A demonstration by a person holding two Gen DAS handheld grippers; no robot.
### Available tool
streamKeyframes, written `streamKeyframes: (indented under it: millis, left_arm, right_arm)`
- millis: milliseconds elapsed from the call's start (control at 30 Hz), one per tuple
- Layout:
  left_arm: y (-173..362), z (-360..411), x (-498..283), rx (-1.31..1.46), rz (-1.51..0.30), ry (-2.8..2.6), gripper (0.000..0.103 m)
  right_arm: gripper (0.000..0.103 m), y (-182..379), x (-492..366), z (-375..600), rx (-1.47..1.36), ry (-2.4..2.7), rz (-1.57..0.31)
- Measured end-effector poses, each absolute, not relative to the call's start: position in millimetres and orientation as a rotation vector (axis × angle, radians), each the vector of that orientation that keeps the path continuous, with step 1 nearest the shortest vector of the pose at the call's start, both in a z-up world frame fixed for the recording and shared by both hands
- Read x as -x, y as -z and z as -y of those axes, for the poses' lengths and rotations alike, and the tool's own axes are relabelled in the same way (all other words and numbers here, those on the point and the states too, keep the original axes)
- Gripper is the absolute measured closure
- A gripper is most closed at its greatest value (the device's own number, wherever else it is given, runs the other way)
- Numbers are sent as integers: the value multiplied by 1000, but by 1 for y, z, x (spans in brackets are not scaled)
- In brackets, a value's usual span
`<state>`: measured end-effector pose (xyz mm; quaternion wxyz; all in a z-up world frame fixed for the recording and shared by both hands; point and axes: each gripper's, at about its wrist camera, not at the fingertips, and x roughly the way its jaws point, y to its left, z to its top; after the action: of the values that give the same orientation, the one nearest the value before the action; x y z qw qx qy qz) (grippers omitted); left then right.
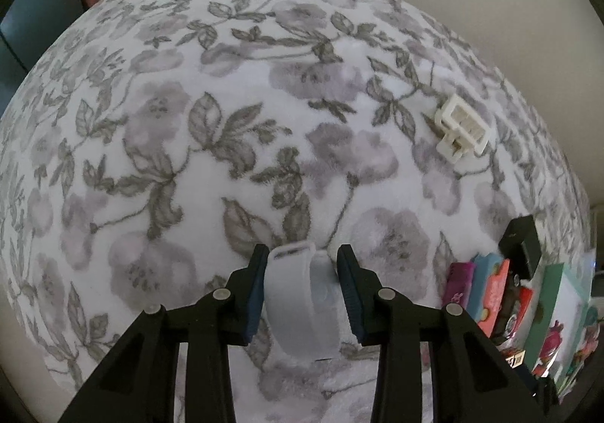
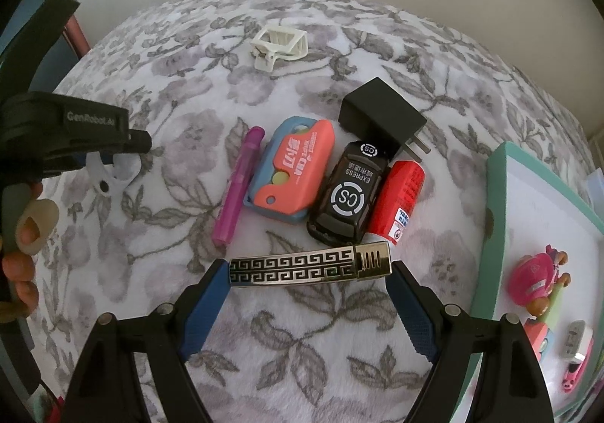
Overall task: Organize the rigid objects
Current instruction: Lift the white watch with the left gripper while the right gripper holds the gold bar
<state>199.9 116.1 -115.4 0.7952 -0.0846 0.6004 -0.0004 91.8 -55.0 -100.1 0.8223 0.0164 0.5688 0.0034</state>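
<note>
Fuzzy cloth blanket point(image 2: 302, 347); glossy, seemingly metal lighter point(image 2: 309, 268).

The left tongs point(image 1: 302, 285) point steeply down, jaws drawn narrow with something pale between them. The right tongs point(image 2: 311, 296) point down too, jaws spread wide. Bare fingers point(image 2: 22, 234) grip the left handle.
</note>
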Motion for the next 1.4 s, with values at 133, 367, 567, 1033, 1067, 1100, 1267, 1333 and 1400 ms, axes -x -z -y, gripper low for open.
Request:
streamKeyframes:
  millis: [133,367,567,1033,1067,1100,1267,1333,1400]
  left_arm:
    - [101,-121,-199,199,-1263,3,66]
    - [87,-122,-197,203,-1229,17,71]
    - [82,-113,-197,182,-1206,13,95]
    - [93,-104,-194,140,-1272,46,52]
    - [94,-102,-193,118,-1276,46,49]
    - [95,-99,-192,86,-1283,49,48]
    - [101,-93,-183,24,-1301,75,47]
    - [100,-91,-180,-1,-1296,73,47]
    - [98,-92,-177,-18,-1287,67,47]
  right_arm:
    - [17,96,-91,56,-47,-9,-1200]
    - [17,81,-90,63,-70,-5,-1167]
    - [17,74,-88,70,-99,0,-1151]
    - [17,75,-85,84,-155,14,-1157]
    - [17,75,-85,84,-159,15,-1157]
    - [17,75,-85,85,-162,16,-1157]
    - [17,76,-85,85,-175,21,-1160]
    - [17,76,-85,86,-183,21,-1162]
    - [17,75,-85,86,-187,19,-1161]
